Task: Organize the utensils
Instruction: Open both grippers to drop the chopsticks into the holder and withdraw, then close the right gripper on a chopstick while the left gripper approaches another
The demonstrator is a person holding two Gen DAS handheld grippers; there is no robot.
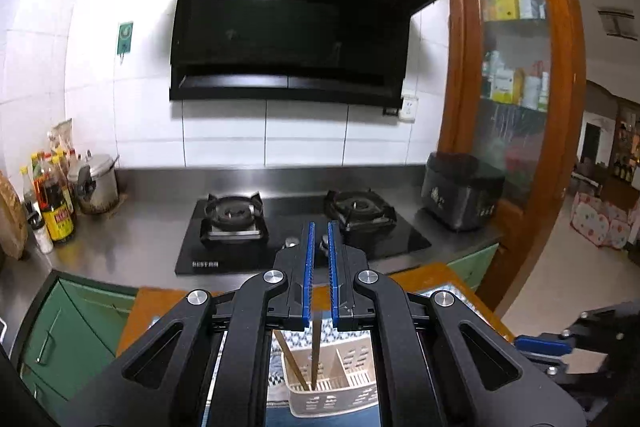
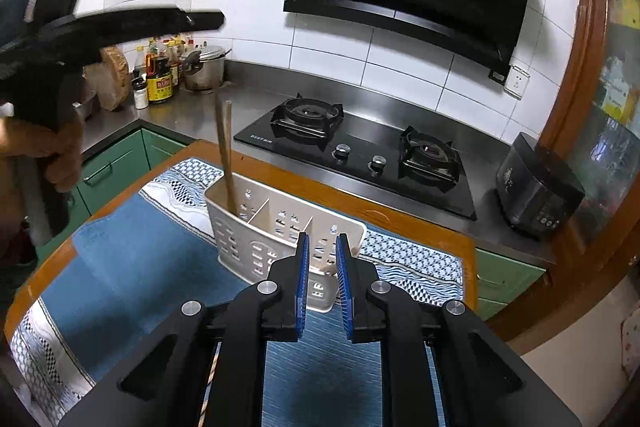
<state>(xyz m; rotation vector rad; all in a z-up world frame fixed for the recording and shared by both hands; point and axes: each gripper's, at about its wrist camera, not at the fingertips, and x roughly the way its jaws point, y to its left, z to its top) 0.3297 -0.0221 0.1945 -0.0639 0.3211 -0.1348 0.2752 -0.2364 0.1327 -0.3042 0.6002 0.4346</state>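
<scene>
Both claws hang open, holding nothing: the right claw (image 2: 322, 243) by the holder (image 2: 256, 227), the left claw (image 1: 320, 231) above the chopsticks (image 2: 226, 155) inside.

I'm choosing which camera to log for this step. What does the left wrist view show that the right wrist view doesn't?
Only the left wrist view: the left tool from behind, open, and cabinet shelves stocked with boxes.

Only the right wrist view: the right tool, open, the caddy's three compartments, chopsticks in the leftmost, and the blue mat.

Both: the caddy, chopsticks, stove and range hood.
</scene>
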